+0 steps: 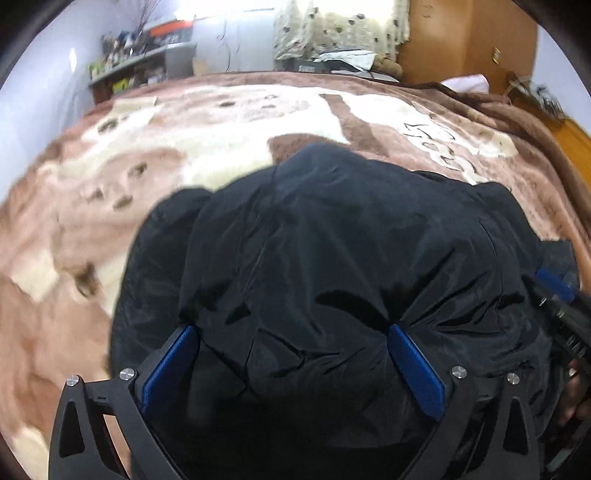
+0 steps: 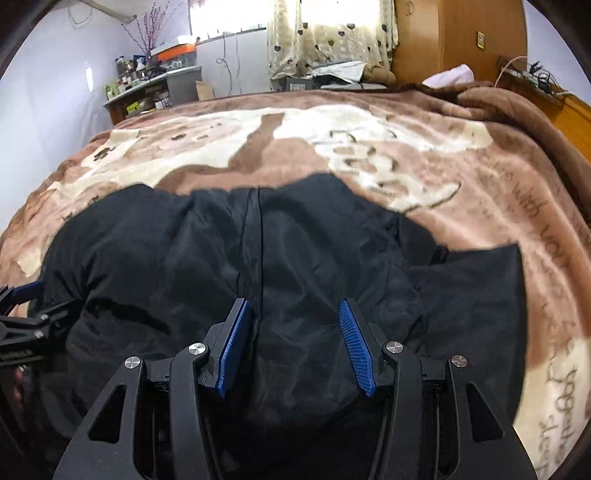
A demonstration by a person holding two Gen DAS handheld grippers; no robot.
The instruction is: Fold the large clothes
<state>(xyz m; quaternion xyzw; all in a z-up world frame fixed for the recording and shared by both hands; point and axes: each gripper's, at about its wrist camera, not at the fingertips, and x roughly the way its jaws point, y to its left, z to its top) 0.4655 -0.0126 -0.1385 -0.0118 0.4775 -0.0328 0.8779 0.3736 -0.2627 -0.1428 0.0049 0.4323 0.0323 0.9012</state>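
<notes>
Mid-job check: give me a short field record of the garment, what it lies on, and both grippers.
garment: black jacket, bunched, lying on the bed
surface: brown and cream blanket
left gripper: open, fingers spread over the jacket
right gripper: open, over the jacket by its centre seam
grasp: neither visibly clamps fabric
background: shelf, curtain, wardrobe

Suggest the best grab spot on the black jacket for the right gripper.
Probably the flat flap of the black jacket sticking out on its right. It lies thin on the blanket, so the right gripper could slide in low from the right edge.
</notes>
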